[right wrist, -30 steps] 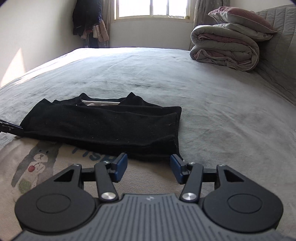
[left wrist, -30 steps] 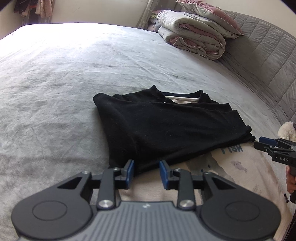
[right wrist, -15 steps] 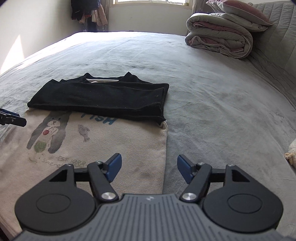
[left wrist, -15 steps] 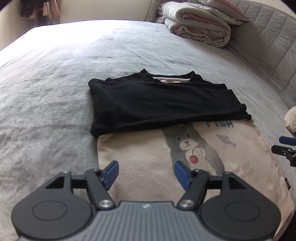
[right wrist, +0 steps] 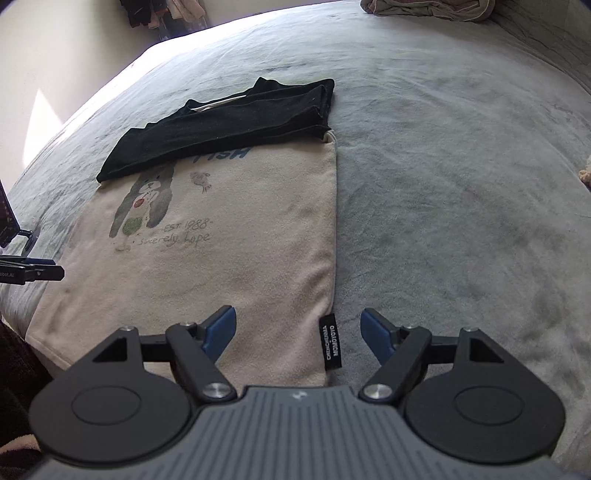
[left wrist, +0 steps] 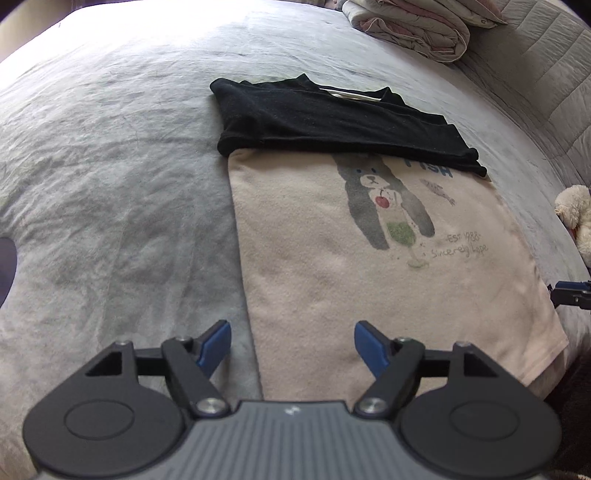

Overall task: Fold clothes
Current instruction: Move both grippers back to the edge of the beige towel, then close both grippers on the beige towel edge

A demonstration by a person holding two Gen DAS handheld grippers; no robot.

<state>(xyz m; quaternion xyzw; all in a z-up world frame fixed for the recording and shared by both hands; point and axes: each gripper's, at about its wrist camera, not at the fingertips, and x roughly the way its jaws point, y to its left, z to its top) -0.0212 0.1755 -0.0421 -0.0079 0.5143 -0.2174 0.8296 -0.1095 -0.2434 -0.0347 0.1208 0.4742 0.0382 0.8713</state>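
A cream shirt (left wrist: 332, 258) (right wrist: 229, 258) with a dog print lies flat on the grey bed. Its black sleeves and collar part (left wrist: 332, 118) (right wrist: 229, 125) are folded across its far end. My left gripper (left wrist: 291, 347) hovers over the shirt's near left edge, its jaws opening with nothing held between them. My right gripper (right wrist: 299, 334) hovers over the near right edge by the black side label (right wrist: 331, 341); its jaws are opening too, and the pads press on nothing. Each gripper's tip shows at the side of the other view.
The grey bedspread (left wrist: 110, 184) (right wrist: 461, 184) spreads wide around the shirt. Folded quilts (left wrist: 417, 26) lie at the far end beside a padded headboard (left wrist: 546, 74). A plush toy (left wrist: 574, 214) sits at the right. Clothes (right wrist: 166, 11) hang in the far corner.
Both grippers have drawn back from the black folded part toward the shirt's near hem, and their jaws have opened wider. More of the cream body and its print now shows.
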